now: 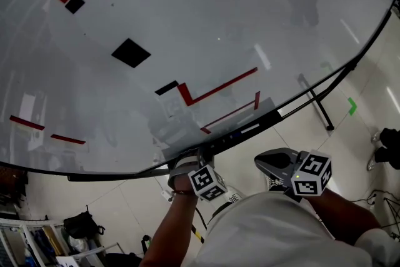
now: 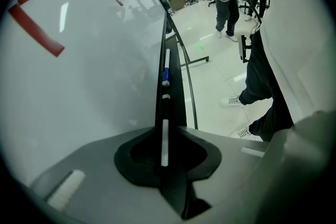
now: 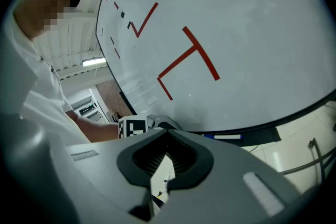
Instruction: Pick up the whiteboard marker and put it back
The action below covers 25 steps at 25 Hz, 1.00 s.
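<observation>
White, slim whiteboard marker (image 2: 164,148) sits clamped in left gripper (image 2: 164,131), right gripper (image 3: 167,138) closed empty.

The left claw (image 2: 164,131) grips a whiteboard marker (image 2: 164,149) lying along the dark tray (image 2: 176,89).

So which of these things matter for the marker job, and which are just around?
In the job: whiteboard marker, left gripper closed on it, marker tray.
Just around: blue-capped marker, red tape, right gripper, black bag.
</observation>
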{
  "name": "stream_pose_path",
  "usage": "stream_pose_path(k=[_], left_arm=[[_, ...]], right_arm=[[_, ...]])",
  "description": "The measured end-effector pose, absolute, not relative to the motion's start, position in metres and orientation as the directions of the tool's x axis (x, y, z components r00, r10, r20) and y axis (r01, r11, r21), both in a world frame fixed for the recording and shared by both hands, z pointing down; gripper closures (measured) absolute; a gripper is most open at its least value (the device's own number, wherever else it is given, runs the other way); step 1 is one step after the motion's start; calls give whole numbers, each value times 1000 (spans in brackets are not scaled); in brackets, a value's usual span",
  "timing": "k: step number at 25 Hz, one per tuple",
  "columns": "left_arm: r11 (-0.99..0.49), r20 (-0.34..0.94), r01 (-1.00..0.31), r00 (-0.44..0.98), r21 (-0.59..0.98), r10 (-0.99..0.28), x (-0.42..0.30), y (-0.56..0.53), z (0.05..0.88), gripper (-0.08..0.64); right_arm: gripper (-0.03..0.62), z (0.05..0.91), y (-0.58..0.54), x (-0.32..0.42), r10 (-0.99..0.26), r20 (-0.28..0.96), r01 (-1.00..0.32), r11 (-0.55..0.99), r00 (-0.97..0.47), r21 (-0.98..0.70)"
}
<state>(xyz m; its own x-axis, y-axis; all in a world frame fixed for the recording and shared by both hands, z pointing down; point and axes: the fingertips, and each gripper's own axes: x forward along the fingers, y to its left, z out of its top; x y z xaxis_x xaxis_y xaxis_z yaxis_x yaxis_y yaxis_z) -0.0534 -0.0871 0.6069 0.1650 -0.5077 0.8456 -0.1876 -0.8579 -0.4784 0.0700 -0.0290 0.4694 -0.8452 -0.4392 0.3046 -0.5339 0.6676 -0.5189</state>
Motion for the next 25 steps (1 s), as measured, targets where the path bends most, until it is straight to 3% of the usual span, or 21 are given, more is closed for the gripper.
stream_pose_path(k=[25], left_arm=[[-852, 842, -193, 154, -487, -517, -49, -93, 611, 509]], right_arm=[[591, 472, -32, 75, -444, 307, -539, 657, -842, -528]])
